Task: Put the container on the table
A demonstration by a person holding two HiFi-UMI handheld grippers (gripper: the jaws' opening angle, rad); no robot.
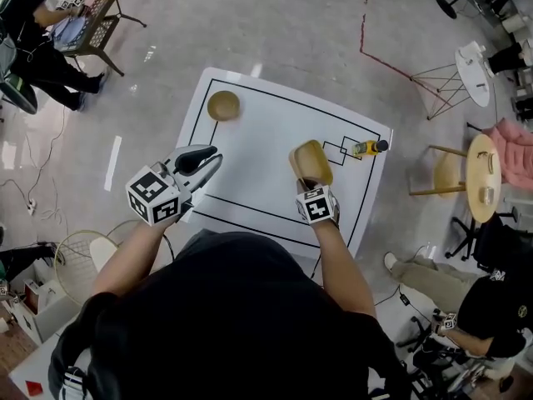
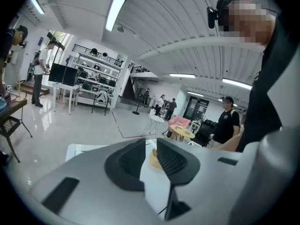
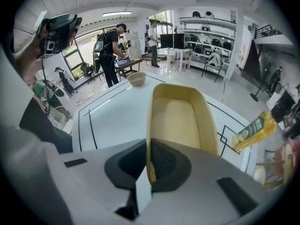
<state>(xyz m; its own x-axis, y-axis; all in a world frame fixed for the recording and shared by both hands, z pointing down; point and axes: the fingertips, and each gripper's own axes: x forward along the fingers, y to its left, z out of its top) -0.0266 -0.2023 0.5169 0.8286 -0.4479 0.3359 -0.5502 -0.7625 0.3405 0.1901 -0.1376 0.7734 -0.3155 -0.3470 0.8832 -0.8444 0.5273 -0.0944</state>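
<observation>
A tan oblong container (image 1: 311,163) hangs tilted over the middle right of the white table (image 1: 258,152). My right gripper (image 1: 312,183) is shut on its near wall. In the right gripper view the container (image 3: 180,121) opens upward, empty, with the jaws (image 3: 148,165) pinching its rim. My left gripper (image 1: 212,162) hovers over the table's left front part, its jaws a narrow gap apart with nothing between them. Through that gap in the left gripper view (image 2: 151,161) a bit of the container (image 2: 153,161) shows.
A round wooden bowl (image 1: 223,105) sits at the table's far left and a yellow bottle (image 1: 369,147) lies at its right edge. A round wooden side table (image 1: 483,173), wire-legged furniture (image 1: 454,77) and a seated person (image 1: 491,307) stand to the right. A wire stool (image 1: 83,257) is at the left.
</observation>
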